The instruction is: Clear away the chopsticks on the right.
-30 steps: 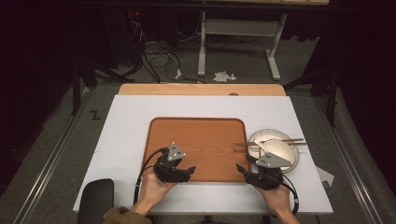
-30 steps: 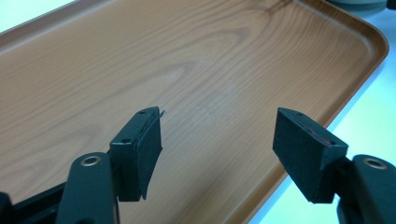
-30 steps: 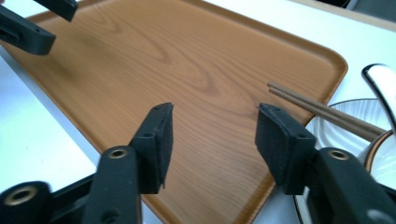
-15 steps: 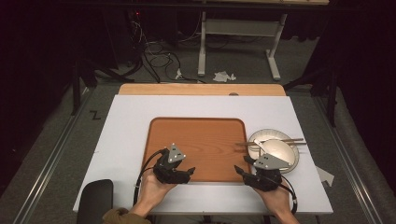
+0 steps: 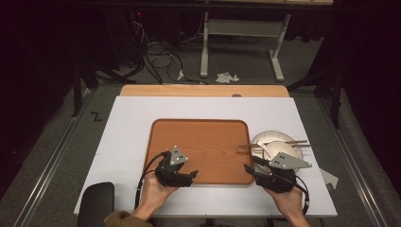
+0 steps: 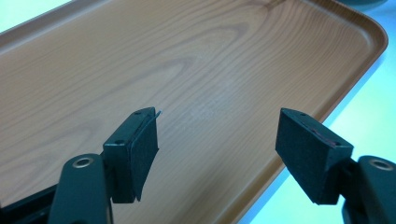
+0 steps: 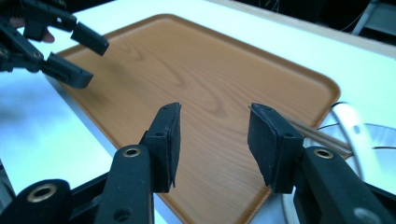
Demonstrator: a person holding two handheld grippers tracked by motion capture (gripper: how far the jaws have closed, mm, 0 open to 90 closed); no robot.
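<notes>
A brown wood-grain tray [image 5: 198, 142] lies bare in the middle of the white table [image 5: 132, 127]. My left gripper [image 5: 191, 176] hovers over the tray's front left part, open, with only tray surface [image 6: 140, 56] between its pads [image 6: 217, 126]. My right gripper [image 5: 250, 169] is at the tray's front right corner; its jaws have just been closing a little but still stand open with nothing between them [image 7: 215, 121]. A white plate [image 5: 279, 142] to the right of the tray carries chopsticks [image 5: 279, 143] and a white spoon [image 7: 348, 121].
A black pad [image 5: 97, 201] sits at the table's front left corner. A wooden board [image 5: 203, 91] runs along the far edge. A paper scrap [image 5: 328, 178] lies beside the table's right side. Cables and a desk frame [image 5: 241, 28] stand on the floor beyond.
My right gripper has lifted slightly by the tray's front right corner. The left gripper has kept still.
</notes>
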